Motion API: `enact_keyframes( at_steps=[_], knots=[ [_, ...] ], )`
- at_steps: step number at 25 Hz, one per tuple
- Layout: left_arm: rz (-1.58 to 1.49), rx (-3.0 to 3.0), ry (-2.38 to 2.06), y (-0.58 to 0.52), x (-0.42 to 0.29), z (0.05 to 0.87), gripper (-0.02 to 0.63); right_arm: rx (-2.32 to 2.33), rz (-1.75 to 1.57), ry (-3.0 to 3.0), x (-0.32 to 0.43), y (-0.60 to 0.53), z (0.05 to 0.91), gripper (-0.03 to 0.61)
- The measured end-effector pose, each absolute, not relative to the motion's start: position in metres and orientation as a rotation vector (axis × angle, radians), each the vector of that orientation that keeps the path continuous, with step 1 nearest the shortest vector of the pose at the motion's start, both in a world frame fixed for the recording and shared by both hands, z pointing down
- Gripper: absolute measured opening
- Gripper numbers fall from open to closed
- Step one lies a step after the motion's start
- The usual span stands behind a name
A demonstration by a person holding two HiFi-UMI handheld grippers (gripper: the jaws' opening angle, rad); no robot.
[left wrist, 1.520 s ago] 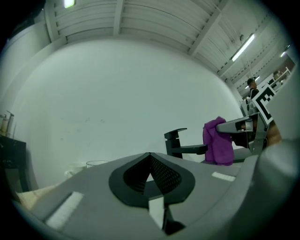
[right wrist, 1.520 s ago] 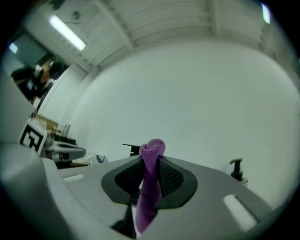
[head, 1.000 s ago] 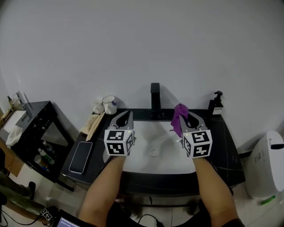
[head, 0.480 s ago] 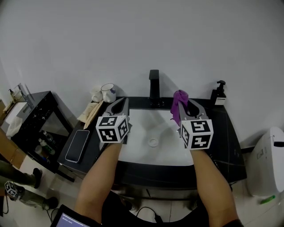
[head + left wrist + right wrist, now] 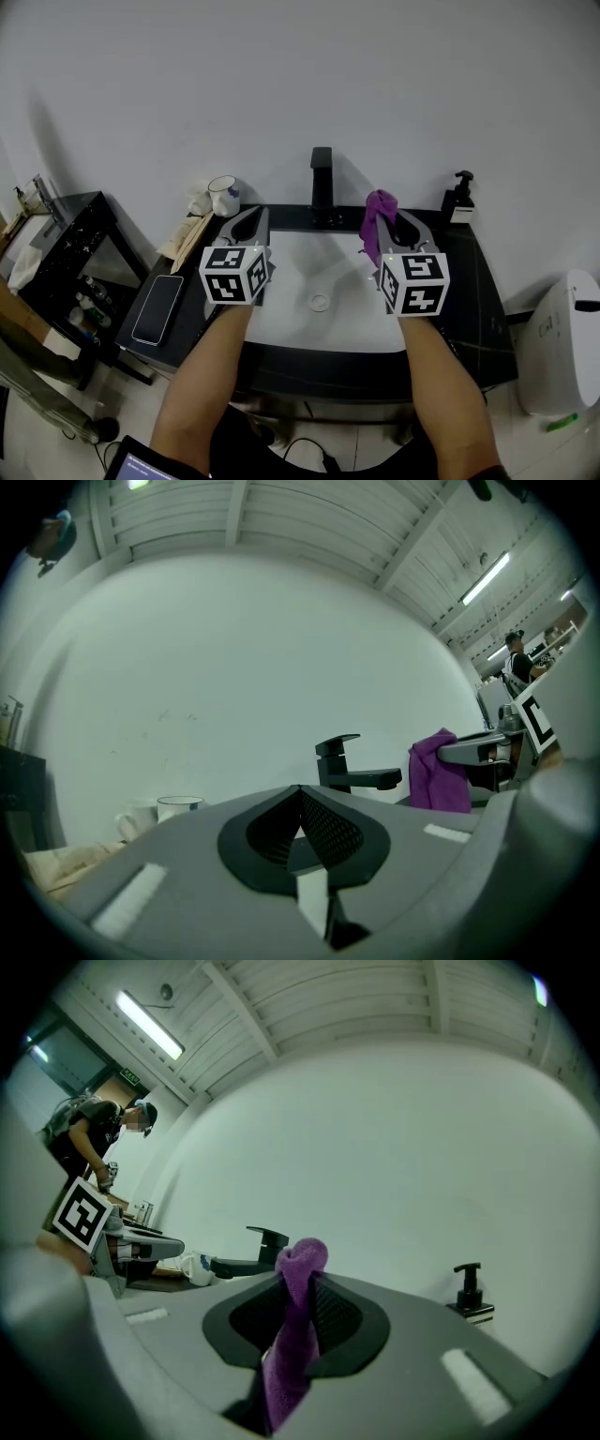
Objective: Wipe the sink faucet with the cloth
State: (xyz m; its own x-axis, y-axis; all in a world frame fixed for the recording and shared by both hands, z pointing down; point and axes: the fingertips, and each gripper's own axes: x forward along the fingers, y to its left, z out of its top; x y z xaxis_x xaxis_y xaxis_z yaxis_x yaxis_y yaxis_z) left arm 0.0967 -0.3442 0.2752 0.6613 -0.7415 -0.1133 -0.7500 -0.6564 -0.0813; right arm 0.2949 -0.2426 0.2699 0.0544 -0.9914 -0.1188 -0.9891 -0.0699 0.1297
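A black faucet (image 5: 322,183) stands at the back of a white sink (image 5: 281,314) set in a dark counter. My right gripper (image 5: 397,221) hovers over the sink's right side, shut on a purple cloth (image 5: 378,223) that hangs from its tip, right of the faucet and apart from it. In the right gripper view the cloth (image 5: 294,1330) fills the gap between the jaws, with the faucet (image 5: 261,1250) beyond at left. My left gripper (image 5: 251,218) is shut on nothing over the sink's left side. The left gripper view shows the faucet (image 5: 343,767) and the cloth (image 5: 440,772) ahead.
A black soap dispenser (image 5: 458,202) stands at the counter's back right. A mug (image 5: 223,195) and some cloths sit at the back left, with a phone (image 5: 157,309) nearer. A black side table (image 5: 56,246) is at left and a white bin (image 5: 562,337) at right.
The head view has shifted a little. My left gripper has drifted slightly left. The right gripper has barely moved and keeps hold of the purple cloth.
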Motion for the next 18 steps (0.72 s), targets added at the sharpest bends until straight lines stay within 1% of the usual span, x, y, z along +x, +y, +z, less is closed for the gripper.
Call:
enact_keyframes(
  at_steps=[18],
  knots=[
    [0.092, -2.713, 1.226, -0.3462, 0.1000, 0.2703, 0.017, 2.222, -0.306, -2.159, 0.2857, -0.2502, 0.2692, 0.060]
  ],
)
